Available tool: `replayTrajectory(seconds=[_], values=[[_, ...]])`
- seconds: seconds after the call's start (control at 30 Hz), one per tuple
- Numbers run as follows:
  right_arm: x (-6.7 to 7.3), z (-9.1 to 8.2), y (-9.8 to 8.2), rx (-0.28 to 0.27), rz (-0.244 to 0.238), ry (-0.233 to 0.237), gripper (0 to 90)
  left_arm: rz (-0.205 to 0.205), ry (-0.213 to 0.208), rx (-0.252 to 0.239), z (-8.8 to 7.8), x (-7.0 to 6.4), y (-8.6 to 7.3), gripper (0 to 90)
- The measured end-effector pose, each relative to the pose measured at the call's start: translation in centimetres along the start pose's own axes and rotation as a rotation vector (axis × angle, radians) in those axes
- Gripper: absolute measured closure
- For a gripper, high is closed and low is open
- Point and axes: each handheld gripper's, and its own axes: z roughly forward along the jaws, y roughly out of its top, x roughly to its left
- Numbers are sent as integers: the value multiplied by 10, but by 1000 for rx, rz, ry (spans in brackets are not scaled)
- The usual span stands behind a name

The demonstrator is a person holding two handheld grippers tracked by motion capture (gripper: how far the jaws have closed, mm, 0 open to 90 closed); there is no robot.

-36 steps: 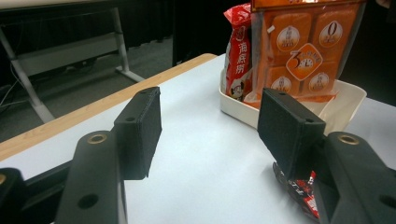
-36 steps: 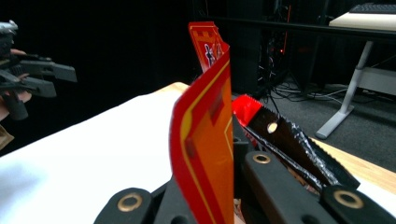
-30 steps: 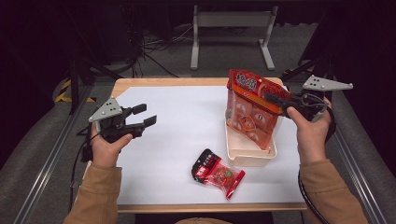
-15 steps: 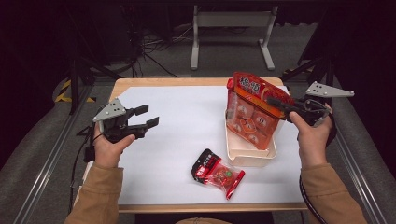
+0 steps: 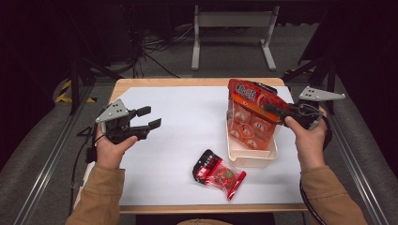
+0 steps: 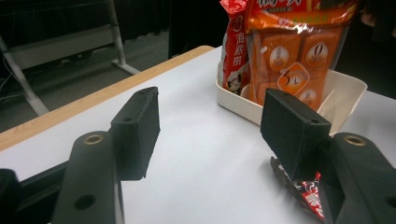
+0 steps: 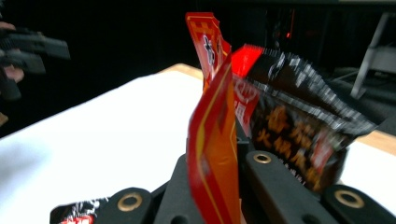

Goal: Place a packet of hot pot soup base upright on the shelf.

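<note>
The right gripper [image 5: 274,109] pinches the orange snack bag [image 5: 251,117] standing in the white bin [image 5: 244,159]; the left gripper [image 5: 150,118] is spread.

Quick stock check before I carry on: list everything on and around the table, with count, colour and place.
Orange snack bag: 1, orange and red, upright in the tub, top pinched by the right tool.
Tub: 1, cream, right side of the table.
Dark packet: 1, red and black, in the tub behind the orange bag.
Small packet: 1, red and black, flat near the front edge.
Table: 1, white top, wood edge.
Left tool: 1, black, open, above the table's left.
Right tool: 1, black, shut.
</note>
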Motion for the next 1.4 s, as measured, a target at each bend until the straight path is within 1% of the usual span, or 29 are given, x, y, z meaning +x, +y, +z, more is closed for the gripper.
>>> replayTrajectory(seconds=[0.07,0.1,0.17,0.23,0.33,0.5,0.53,0.57,0.6,0.67,0.8,0.83,0.87,0.9,0.93,0.97,1.03,1.07,1.1,1.13,1.27,1.33,1.4], values=[[0,3,-3,2,0,4,898,-1,0,0,0,0,0,385],[0,4,-5,-8,5,5,898,0,1,-1,0,0,0,385],[-2,2,-6,-8,8,-2,897,-2,0,3,0,0,-1,385],[-4,2,-7,3,18,-6,897,-3,-2,9,2,0,-1,381],[-6,1,-7,27,8,-33,892,-3,-8,8,4,0,-2,364],[-10,-1,-10,47,24,-42,868,-11,-8,22,9,0,-5,346],[-12,-2,-12,42,40,-45,840,-8,-8,29,10,0,-6,342],[-13,-3,-13,38,43,-47,812,-13,-9,33,12,0,-7,339],[-13,-3,-13,38,43,-47,812,-13,-9,33,12,0,-7,334],[-15,-8,-13,17,70,-52,722,-19,-18,34,14,0,-9,330],[-15,-15,-13,11,86,-46,621,-20,-41,50,16,-2,-13,338],[-15,-17,-14,18,77,-57,590,-17,-42,55,16,-2,-13,340],[-14,-19,-14,19,65,-69,553,-28,-43,58,17,-4,-15,336],[-14,-21,-14,22,58,-80,514,-27,-48,60,17,-4,-15,329],[-13,-23,-14,22,59,-85,487,-31,-52,61,16,-5,-16,327],[-13,-25,-15,20,57,-88,470,-26,-55,60,17,-5,-17,323],[-12,-29,-15,23,47,-102,437,-19,-69,78,17,-7,-18,329],[-11,-32,-16,25,43,-103,424,-22,-72,83,18,-8,-19,335],[-11,-34,-17,23,41,-103,418,-13,-74,84,18,-8,-19,336],[-11,-34,-17,23,41,-103,418,-13,-74,84,18,-8,-19,335],[-7,-48,-21,20,19,-113,367,-11,-105,98,20,-13,-22,331],[-5,-54,-24,23,8,-130,351,-10,-115,96,20,-17,-23,326],[-5,-60,-28,25,9,-139,336,-8,-126,100,21,-20,-23,322]])
